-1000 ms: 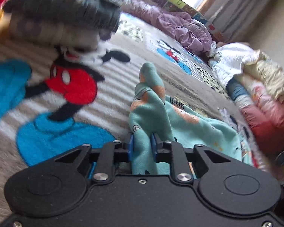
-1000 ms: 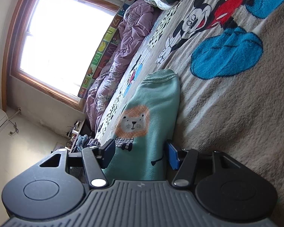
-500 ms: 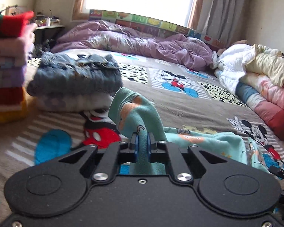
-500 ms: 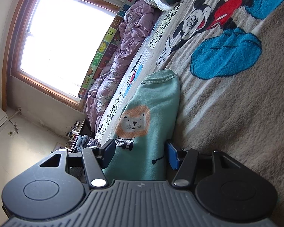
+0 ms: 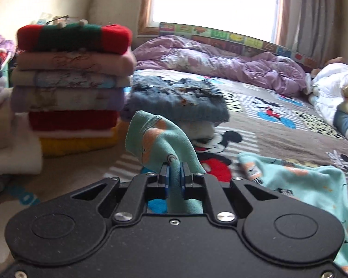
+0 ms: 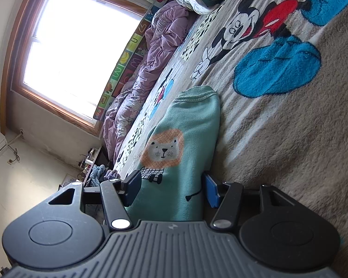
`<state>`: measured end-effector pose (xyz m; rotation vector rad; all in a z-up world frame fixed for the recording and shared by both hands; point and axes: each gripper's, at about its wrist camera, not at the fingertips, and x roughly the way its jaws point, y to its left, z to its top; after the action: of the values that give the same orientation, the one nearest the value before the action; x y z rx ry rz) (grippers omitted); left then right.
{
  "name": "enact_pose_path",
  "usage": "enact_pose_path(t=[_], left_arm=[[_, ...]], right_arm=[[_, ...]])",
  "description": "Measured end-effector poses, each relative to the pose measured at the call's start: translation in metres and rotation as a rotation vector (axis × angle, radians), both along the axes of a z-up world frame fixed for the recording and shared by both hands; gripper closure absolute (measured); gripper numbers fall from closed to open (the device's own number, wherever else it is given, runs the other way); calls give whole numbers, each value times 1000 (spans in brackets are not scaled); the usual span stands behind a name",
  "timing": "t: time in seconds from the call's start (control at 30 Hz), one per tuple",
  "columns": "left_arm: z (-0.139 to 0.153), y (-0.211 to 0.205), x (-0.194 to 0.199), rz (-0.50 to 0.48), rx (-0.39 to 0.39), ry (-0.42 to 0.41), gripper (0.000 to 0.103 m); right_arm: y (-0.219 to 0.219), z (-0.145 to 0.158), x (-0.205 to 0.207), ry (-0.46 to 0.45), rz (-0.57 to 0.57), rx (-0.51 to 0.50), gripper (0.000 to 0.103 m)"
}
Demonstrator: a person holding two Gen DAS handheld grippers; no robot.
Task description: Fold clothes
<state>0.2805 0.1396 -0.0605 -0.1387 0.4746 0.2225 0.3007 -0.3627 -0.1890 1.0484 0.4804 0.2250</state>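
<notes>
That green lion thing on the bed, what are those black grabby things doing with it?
Someone is folding a teal lion-print garment on the cartoon mouse blanket. The left gripper is shut on one end of it, lifted off the blanket. The right gripper has its jaws apart around another part, which lies flat; the pads do not seem to squeeze it. Behind, a tall stack of folded clothes and a folded denim piece sit ready.

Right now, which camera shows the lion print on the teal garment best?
The right wrist view: one lion print faces the camera, whole and sharp. The left wrist view shows only small, partial lions on the teal garment.
</notes>
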Motion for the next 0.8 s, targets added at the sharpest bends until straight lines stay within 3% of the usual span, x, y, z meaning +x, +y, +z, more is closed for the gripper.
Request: enact_pose_path(t=[0.23,0.4,0.53,0.67,0.8], left_arm=[[-21,14,-7,101,29,80,96],[-35,25,-1,191,19,148,90],[-37,33,-7,252,31,153,90],[-32,25,-15,190,30,111,90],[-33,-3,-13,-27,8,93,87]], right_arm=[[3,1,1,3,-3,-20,45],[4,2,2,4,-4,-29,45],[4,2,2,5,-4,-34,45],[4,2,3,7,-4,-38,45],[4,2,3,8,-6,-44,45]])
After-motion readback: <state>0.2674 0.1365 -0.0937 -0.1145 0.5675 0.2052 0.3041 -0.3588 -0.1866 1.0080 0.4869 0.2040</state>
